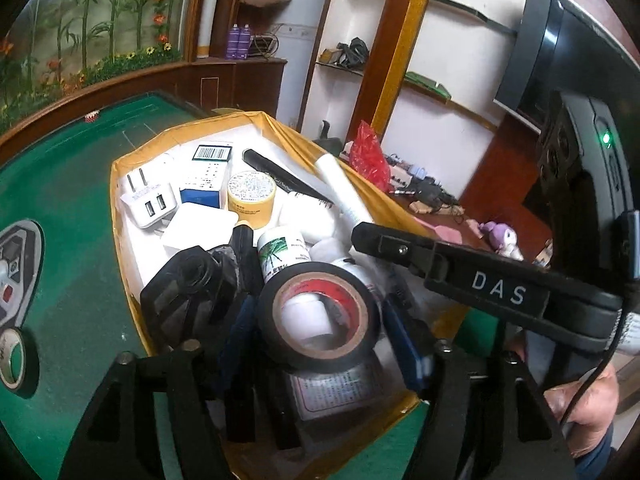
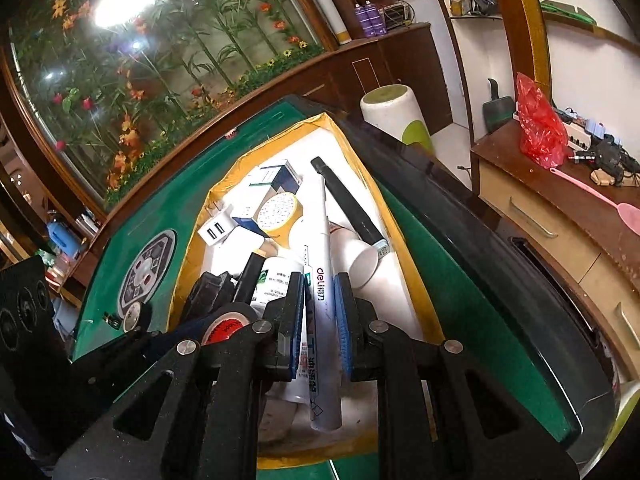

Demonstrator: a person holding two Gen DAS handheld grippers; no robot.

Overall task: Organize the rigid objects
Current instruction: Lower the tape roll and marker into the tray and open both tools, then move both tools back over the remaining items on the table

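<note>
my right tool (image 2: 320,300) is clamped on the white marker (image 2: 324,320), left tool (image 1: 320,344) apart round the tape roll (image 1: 320,316), so I'd lower both gently.

surface: green felt table (image 1: 80,208) | on it: yellow-rimmed box (image 1: 120,164) (crammed), tape roll (image 1: 16,356)

tape roll (image 1: 16,360) cut by left edge; label (image 1: 336,392) print blurred under black tape (image 1: 320,320)

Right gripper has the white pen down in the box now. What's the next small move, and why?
Probably open the right gripper and release the white pen: it already lies low inside the box, over the other things, so it should settle there.
</note>
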